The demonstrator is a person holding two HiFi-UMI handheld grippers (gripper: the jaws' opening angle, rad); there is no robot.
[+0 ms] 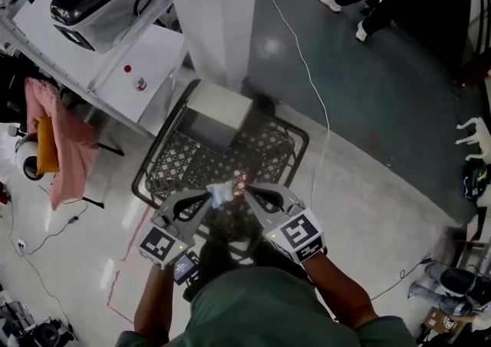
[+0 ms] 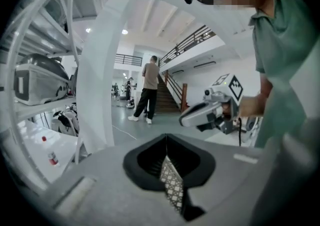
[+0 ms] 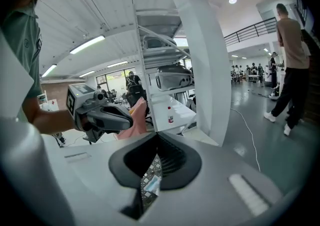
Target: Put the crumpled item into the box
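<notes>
Nearest, the left claw and right claw point toward each other over a black mesh basket. Each claw's own view shows its jaws pressed together with nothing between the pads, only a slit below them.

The pale crumpled item sits between the two tips in the head view, over the mesh. Whether either claw touches it cannot be told there. Through the right claw's slit a scrap of the item shows against the mesh, while the left claw's slit shows mesh alone.

Farther back in the basket stands the box, close to a white pillar — only the head view shows the box. Left of the pillar are a white table and a pink cloth. Farthest off, a person stands on the grey floor — seen whole only in the gripper views.
</notes>
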